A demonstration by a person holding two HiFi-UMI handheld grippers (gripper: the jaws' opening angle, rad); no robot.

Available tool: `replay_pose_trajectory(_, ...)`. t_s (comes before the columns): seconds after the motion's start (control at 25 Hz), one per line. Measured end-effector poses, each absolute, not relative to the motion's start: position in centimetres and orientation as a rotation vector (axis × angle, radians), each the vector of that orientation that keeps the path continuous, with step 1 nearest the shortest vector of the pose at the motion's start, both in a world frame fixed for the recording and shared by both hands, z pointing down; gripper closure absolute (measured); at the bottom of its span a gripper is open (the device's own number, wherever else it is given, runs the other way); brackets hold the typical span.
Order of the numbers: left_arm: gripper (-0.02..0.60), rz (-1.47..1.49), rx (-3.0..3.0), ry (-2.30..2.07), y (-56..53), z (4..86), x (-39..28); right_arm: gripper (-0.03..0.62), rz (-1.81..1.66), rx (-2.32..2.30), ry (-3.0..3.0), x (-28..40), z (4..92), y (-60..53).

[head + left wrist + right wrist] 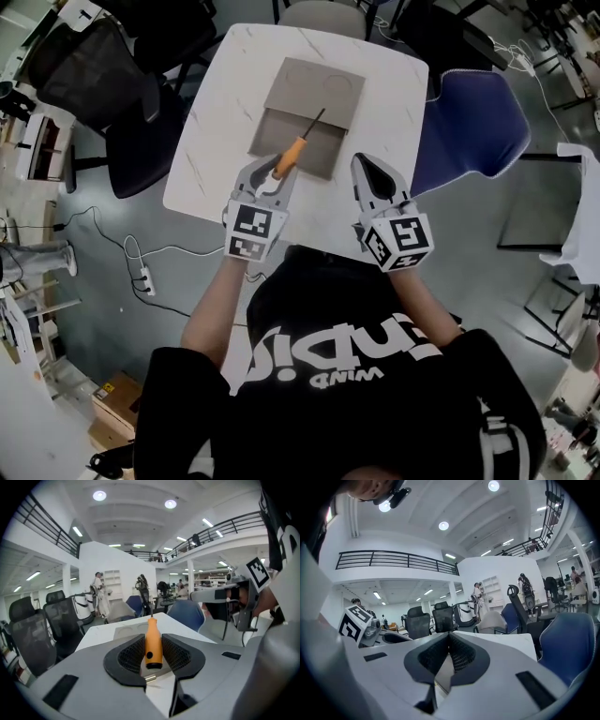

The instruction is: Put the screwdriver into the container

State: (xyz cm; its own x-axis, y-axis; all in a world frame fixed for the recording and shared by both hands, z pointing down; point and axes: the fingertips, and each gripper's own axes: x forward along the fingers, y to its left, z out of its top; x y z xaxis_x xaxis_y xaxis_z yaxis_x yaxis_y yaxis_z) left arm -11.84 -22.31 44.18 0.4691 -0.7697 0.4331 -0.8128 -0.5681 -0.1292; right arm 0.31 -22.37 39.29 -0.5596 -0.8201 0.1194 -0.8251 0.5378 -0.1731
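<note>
Your left gripper [278, 174] is pinching the orange-handled, thin-shafted screwdriver [298, 144] by its handle, jaws partly spread around it. The shaft is pointing far-right over the flat grey rectangular container [323, 94], which is sitting on the white marbled table [225, 103]. The tip is reaching about mid-container; can't tell if it's touching. Your right gripper [366, 167] is hovering just right of the container's near corner, jaws pressed together, gripping nothing.
</note>
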Motion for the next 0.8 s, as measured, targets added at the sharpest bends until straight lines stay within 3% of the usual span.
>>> replay_pose_trajectory(0.4,0.459,1.104,2.764,-1.068,-25.5,48.9,-11.9,0.583,0.354,1.497,-2.699,0.5,40.0,-23.6)
replay_pose_trajectory(0.8,0.459,1.319,2.822,-0.723,-27.9,53.8,-11.5,0.583,0.382,1.502,-2.668,0.6,40.8,-24.3)
